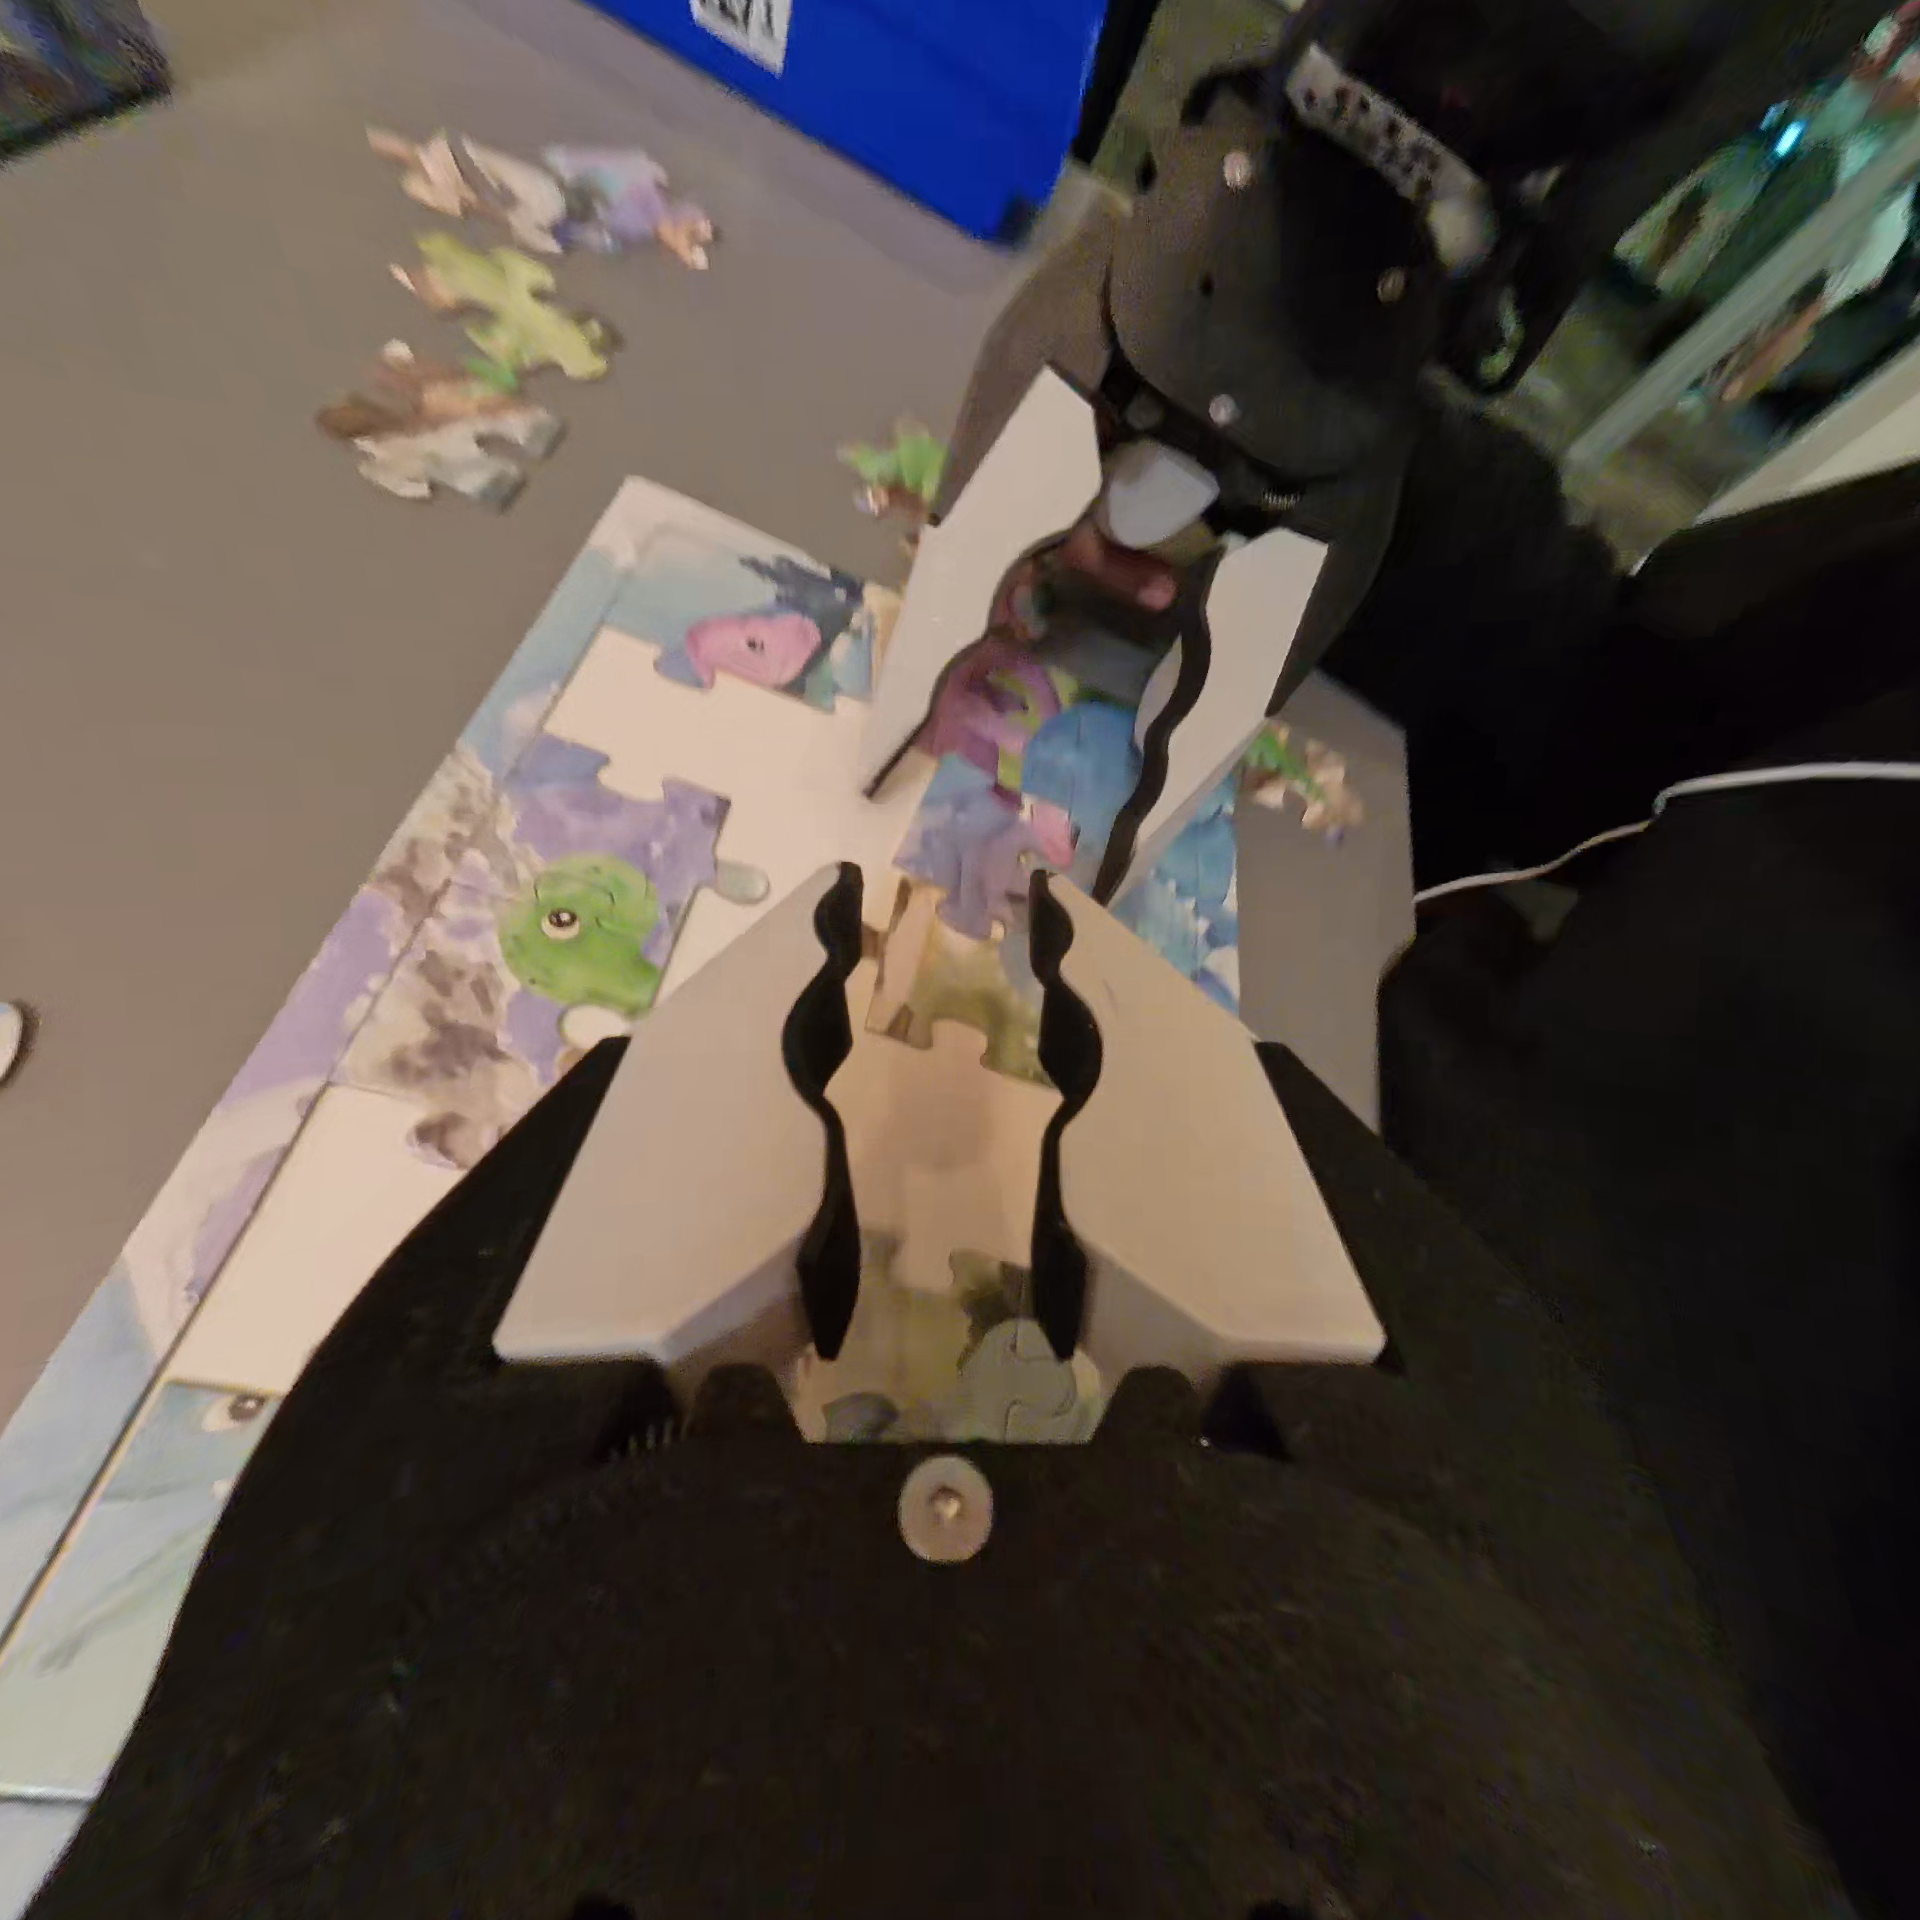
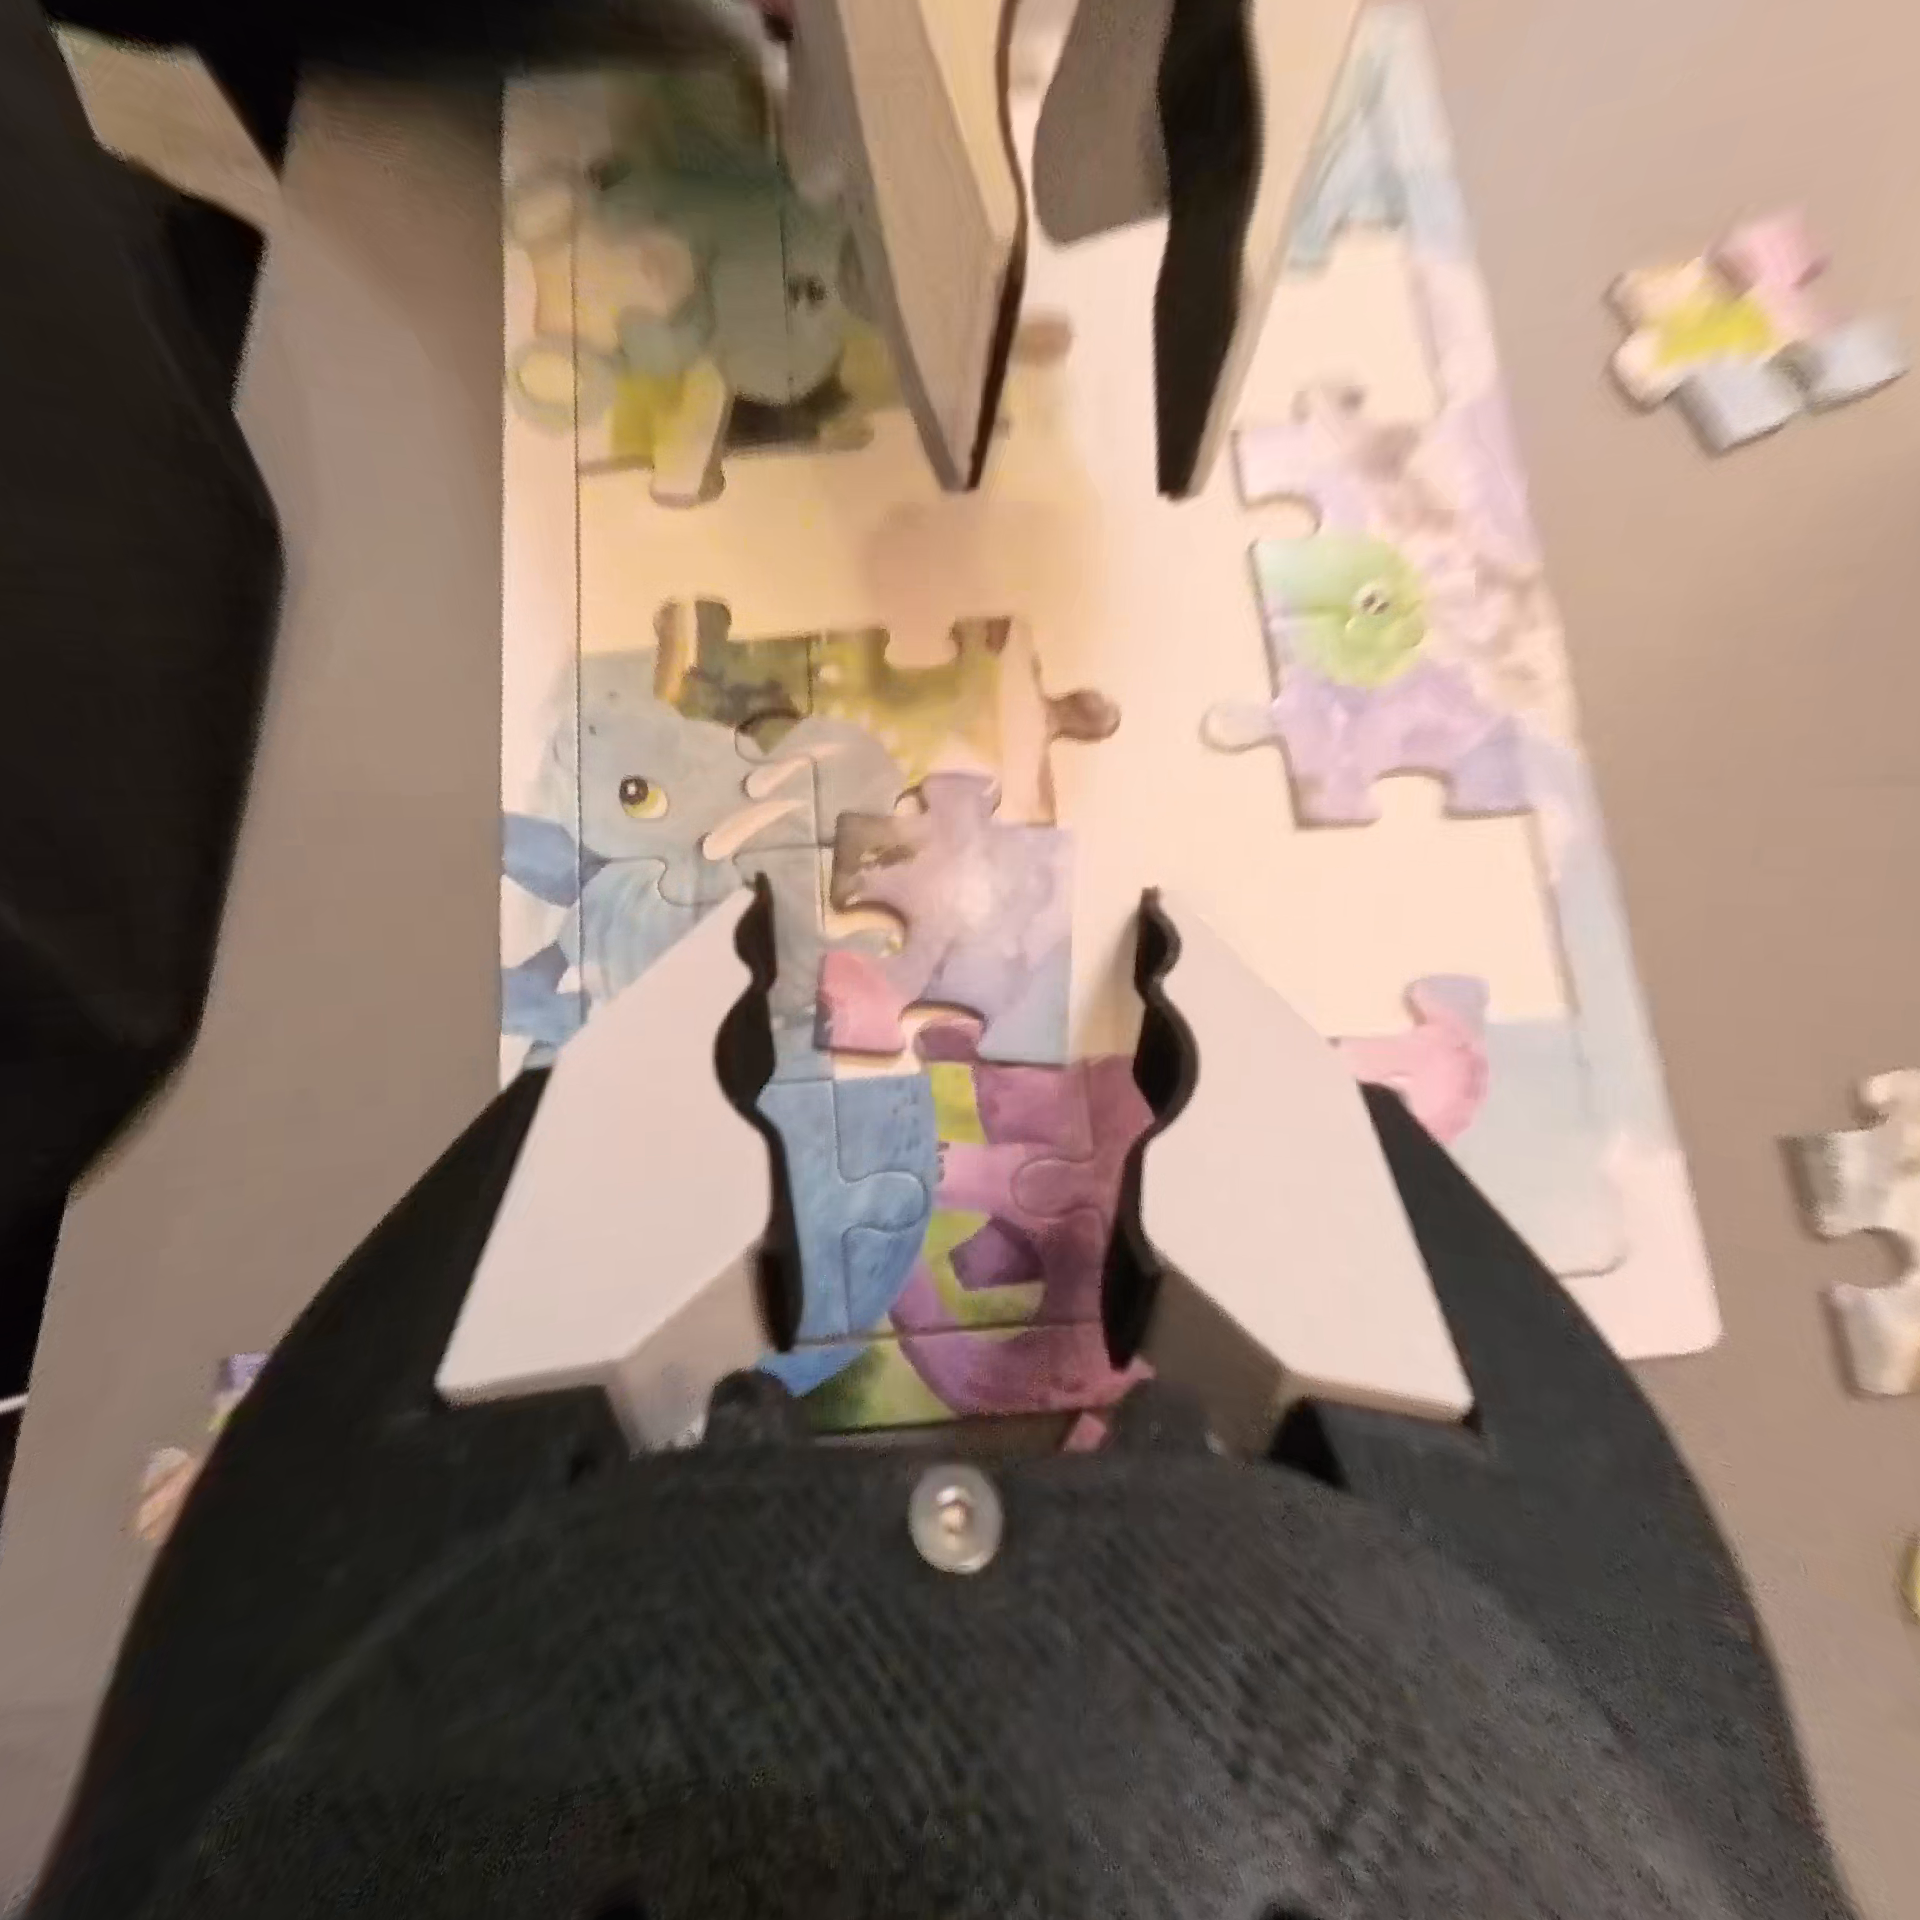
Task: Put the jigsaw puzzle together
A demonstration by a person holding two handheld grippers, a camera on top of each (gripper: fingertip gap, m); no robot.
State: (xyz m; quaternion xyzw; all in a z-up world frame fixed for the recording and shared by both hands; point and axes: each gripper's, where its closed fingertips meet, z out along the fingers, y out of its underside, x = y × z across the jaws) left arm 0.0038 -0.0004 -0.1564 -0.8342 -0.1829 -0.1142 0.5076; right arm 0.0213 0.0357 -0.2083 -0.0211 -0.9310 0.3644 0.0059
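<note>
You are working over a grey-brown tabletop (image 2: 1766,727) with a flat white puzzle tray (image 2: 1143,582) lying on it, partly filled. Going left to right: well off to the left of your left claw (image 1: 945,904) sit loose cardboard puzzle pieces in green, brown and lilac (image 1: 499,312), out on the bare table. Nearer in, a placed piece with a green fish on lilac (image 1: 592,925) lies just left of that claw's tips. The left claw hangs spread apart with nothing between its fingers, above bare tray floor. Straight ahead of it, your right claw (image 2: 951,899) is likewise released and empty, poised over the joined block of blue, purple and pink pieces (image 2: 935,1143); the lilac-and-pink piece (image 2: 956,904) between its tips looks seated, or nearly so (blur makes the seams hard to judge). So you seem between placements. Next, I judge, you must fetch a loose piece from the table, such as the pastel one (image 2: 1756,332) far right of the right claw, and match its tabs to an open gap.
</note>
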